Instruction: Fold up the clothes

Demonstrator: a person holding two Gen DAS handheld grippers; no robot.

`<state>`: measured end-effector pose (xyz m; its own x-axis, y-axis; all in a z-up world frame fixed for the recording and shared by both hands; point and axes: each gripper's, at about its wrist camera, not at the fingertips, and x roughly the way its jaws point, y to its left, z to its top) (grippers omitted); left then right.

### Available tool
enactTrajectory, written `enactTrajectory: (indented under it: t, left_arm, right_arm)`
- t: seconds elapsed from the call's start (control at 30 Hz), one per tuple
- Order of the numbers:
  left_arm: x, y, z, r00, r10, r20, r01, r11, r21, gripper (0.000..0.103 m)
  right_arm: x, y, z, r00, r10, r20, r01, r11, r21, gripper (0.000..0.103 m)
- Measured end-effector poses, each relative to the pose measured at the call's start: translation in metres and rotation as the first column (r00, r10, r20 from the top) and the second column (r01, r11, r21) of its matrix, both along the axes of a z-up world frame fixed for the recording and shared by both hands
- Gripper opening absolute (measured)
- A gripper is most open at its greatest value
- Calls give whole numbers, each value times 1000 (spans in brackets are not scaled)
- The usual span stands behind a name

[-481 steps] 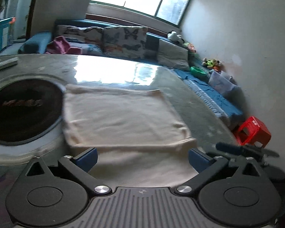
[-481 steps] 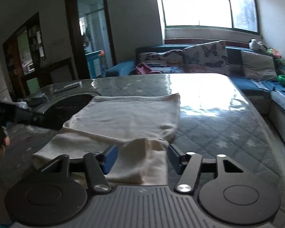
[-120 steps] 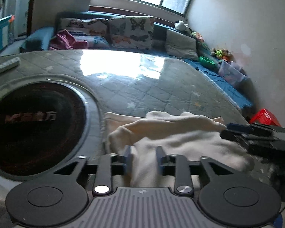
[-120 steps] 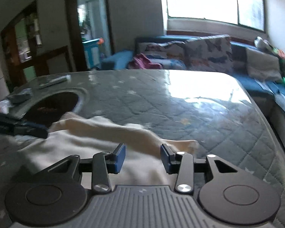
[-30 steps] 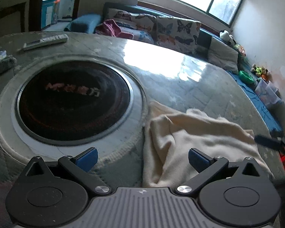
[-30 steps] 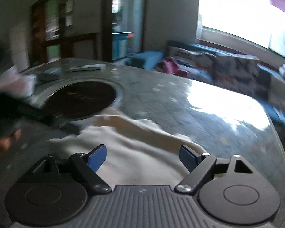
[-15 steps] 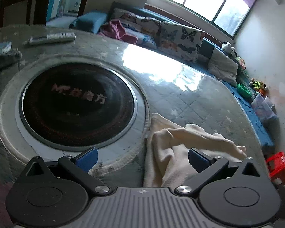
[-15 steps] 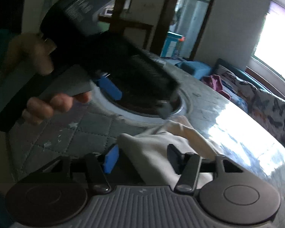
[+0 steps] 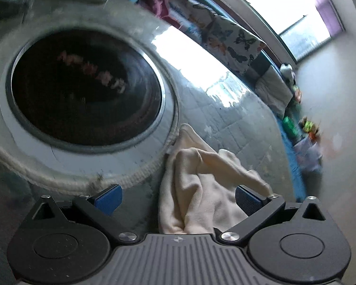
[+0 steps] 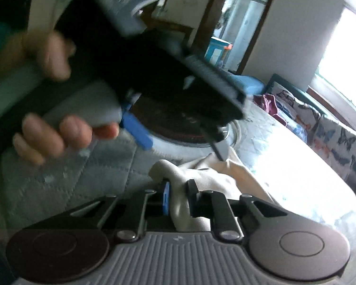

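Cloth lies bunched on quilted table, just right of round dark inset, near my edge. I hold left gripper spread wide, empty, above it. Right gripper pinches cloth fold. Best lift slowly, keep pinch firm, let layers hang free. Long axis roughly near-to-far; no clear facing.
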<state>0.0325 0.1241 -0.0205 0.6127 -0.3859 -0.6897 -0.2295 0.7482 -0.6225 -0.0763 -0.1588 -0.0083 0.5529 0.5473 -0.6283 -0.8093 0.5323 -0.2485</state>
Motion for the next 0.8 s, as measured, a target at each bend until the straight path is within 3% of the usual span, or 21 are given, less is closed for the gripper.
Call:
enactTrajectory:
  t: [0.23, 0.4, 0.53, 0.67, 0.8]
  left_arm:
    - [9, -8, -12, 998, -1, -64, -12, 980, -197, 103]
    - [7, -4, -16, 995, 56, -88, -78, 960, -268, 101]
    - [4, 4, -6, 995, 66, -68, -77, 983, -167, 102]
    - [1, 14, -3, 994, 86, -62, -95, 981, -168, 103]
    - [-1, 16, -7, 993, 88, -75, -99, 980, -173, 103]
  right_arm:
    - [4, -32, 30, 997, -33, -73, 44, 987, 156, 3]
    - [-1, -38, 31, 997, -24, -71, 34, 989, 145, 3]
    - [-10, -30, 16, 999, 22, -33, -19, 997, 76, 15]
    - [-17, -14, 3, 997, 75, -4, -75, 997, 23, 43]
    - [-24, 3, -11, 993, 95, 71, -92, 994, -56, 41]
